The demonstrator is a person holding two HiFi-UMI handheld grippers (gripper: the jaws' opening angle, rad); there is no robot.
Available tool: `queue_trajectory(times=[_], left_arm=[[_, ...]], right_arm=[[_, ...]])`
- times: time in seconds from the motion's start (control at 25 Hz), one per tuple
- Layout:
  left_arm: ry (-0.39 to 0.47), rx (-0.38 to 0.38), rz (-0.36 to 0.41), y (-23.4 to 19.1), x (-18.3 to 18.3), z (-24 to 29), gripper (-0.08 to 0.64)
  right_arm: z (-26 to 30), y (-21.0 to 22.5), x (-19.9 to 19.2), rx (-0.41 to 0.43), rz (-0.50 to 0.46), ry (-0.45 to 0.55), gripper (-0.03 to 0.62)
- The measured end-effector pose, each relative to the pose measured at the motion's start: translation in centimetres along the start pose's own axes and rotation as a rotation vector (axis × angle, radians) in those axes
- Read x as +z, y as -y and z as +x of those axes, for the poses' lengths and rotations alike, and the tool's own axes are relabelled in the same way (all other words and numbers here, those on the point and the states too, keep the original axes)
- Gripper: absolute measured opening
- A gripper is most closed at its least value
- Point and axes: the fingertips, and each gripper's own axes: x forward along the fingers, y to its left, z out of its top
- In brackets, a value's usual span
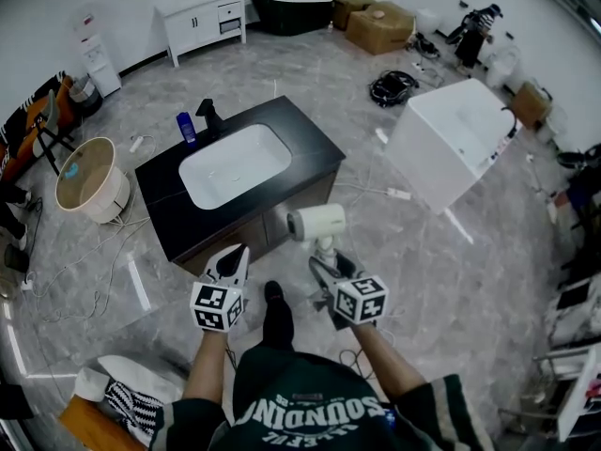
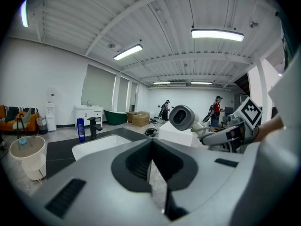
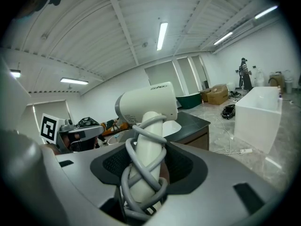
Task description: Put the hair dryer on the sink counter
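Note:
My right gripper (image 1: 327,263) is shut on the handle of a white hair dryer (image 1: 317,223), whose grey cord is wound round the handle (image 3: 143,166). The dryer stands upright in the air, just off the near right corner of the black sink counter (image 1: 308,148) with its white basin (image 1: 233,163). In the left gripper view the dryer (image 2: 182,117) shows to the right, nozzle facing the camera. My left gripper (image 1: 232,259) hovers near the counter's front edge, its jaws shut with nothing between them.
A blue bottle (image 1: 186,127) and a black faucet (image 1: 208,116) stand at the counter's back left. A round beige stool (image 1: 86,177) sits left of it, a white box-like tub (image 1: 454,141) to the right. Cables (image 1: 103,271) lie on the floor.

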Motion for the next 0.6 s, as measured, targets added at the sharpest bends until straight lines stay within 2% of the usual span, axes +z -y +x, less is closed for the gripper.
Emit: queue_trajectory(times=[0.2,0.6], left_arm=[[-0.001,0.000,-0.011,-4.7,2.0,5.5,0.000],[-0.022,0.039,-0.047,-17.1,6.1,15.8,0.000]], right_arm=[[6.0,2.0,3.6,0.006,0.001,-0.021,0.219],[21.1,4.9,11.9,0.053,-0.006,-0.052,0.218]])
